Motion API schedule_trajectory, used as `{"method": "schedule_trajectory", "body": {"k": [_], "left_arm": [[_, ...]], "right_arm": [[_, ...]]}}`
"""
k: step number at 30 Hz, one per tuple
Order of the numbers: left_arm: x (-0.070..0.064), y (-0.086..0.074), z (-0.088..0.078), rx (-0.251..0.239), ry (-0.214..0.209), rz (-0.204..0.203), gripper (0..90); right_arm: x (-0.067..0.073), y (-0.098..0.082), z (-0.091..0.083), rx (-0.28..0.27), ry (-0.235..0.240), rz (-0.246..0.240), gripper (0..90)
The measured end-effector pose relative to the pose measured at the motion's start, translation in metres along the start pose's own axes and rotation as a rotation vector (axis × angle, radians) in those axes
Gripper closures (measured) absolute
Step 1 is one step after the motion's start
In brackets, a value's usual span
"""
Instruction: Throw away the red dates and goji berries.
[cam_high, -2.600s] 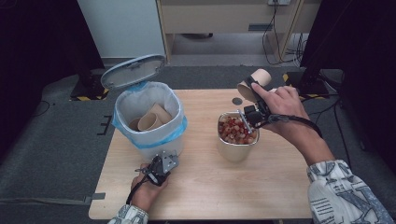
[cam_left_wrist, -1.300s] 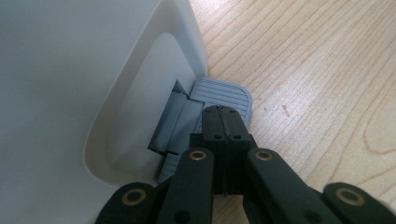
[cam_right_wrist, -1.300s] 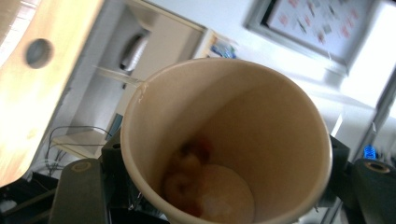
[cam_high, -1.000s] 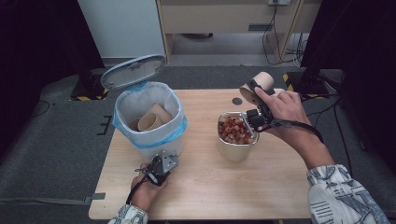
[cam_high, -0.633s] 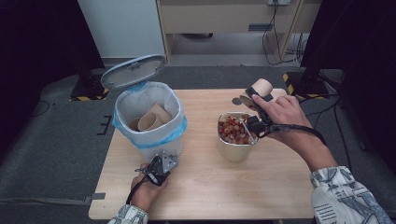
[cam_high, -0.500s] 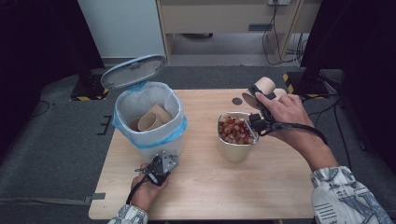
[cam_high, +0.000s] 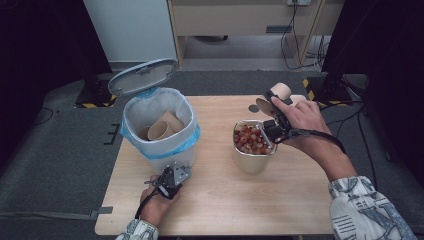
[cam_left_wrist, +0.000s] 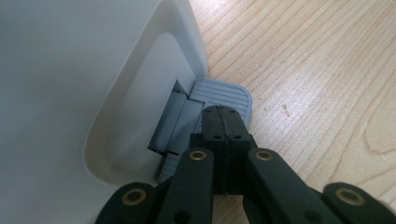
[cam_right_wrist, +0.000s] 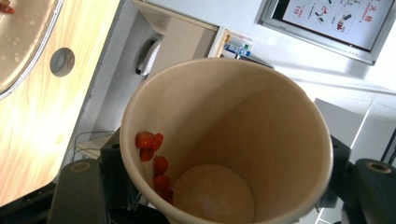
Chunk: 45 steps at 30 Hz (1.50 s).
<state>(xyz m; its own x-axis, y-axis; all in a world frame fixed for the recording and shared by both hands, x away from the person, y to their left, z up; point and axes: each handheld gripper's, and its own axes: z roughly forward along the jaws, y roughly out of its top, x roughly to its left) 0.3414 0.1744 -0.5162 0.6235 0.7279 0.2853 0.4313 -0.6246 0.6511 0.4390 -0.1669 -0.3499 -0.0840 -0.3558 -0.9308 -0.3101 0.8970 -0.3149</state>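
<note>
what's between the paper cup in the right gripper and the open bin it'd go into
Nothing visible blocks it. The paper cup in the right gripper is beside the metal container of red bits; bare table lies between that and the bin, whose lid is up.

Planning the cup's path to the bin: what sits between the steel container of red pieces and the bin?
Nothing. In the high view only bare table separates the steel container from the bin.
</note>
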Motion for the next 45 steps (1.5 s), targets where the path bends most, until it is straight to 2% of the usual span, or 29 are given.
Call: {"method": "schedule_trajectory", "body": {"k": [4, 5, 9, 12, 13, 16, 20, 24, 25, 26, 27, 32, 35, 45], "left_arm": [[0.0, 0.0, 0.0, 0.0, 0.0, 0.0, 89.9], [0.0, 0.0, 0.0, 0.0, 0.0, -0.001, 89.9], [0.0, 0.0, 0.0, 0.0, 0.0, 0.0, 89.9], [0.0, 0.0, 0.0, 0.0, 0.0, 0.0, 89.9], [0.0, 0.0, 0.0, 0.0, -0.001, 0.0, 89.9], [0.0, 0.0, 0.0, 0.0, -0.001, -0.001, 89.9], [0.0, 0.0, 0.0, 0.0, -0.001, -0.001, 89.9], [0.0, 0.0, 0.0, 0.001, -0.002, -0.002, 89.9], [0.0, 0.0, 0.0, 0.001, -0.002, -0.002, 89.9], [0.0, 0.0, 0.0, 0.002, -0.002, -0.001, 89.9], [0.0, 0.0, 0.0, 0.002, -0.002, -0.001, 89.9], [0.0, 0.0, 0.0, 0.002, -0.003, -0.001, 89.9], [0.0, 0.0, 0.0, 0.001, -0.002, 0.0, 89.9], [0.0, 0.0, 0.0, 0.002, -0.003, -0.001, 89.9]], "right_arm": [[-0.002, -0.001, 0.001, 0.0, 0.0, 0.031, 29.5], [-0.003, -0.002, 0.002, 0.004, 0.005, 0.077, 29.5], [-0.007, -0.004, 0.004, -0.017, 0.011, 0.178, 29.5], [-0.008, -0.005, 0.005, -0.023, 0.014, 0.207, 29.5], [-0.009, -0.005, 0.006, -0.028, 0.019, 0.237, 29.5], [-0.01, -0.005, 0.009, -0.038, 0.022, 0.271, 29.5], [-0.014, -0.006, 0.011, -0.065, 0.038, 0.385, 29.5], [-0.017, -0.007, 0.014, -0.077, 0.04, 0.455, 29.5], [-0.017, -0.007, 0.014, -0.077, 0.04, 0.455, 29.5], [-0.019, -0.007, 0.014, -0.087, 0.039, 0.484, 29.5], [-0.019, -0.007, 0.014, -0.087, 0.039, 0.484, 29.5], [-0.026, -0.005, 0.015, -0.116, 0.041, 0.556, 29.4], [-0.028, -0.004, 0.016, -0.127, 0.041, 0.579, 29.4], [-0.036, 0.003, 0.018, -0.151, 0.039, 0.602, 29.3]]}}
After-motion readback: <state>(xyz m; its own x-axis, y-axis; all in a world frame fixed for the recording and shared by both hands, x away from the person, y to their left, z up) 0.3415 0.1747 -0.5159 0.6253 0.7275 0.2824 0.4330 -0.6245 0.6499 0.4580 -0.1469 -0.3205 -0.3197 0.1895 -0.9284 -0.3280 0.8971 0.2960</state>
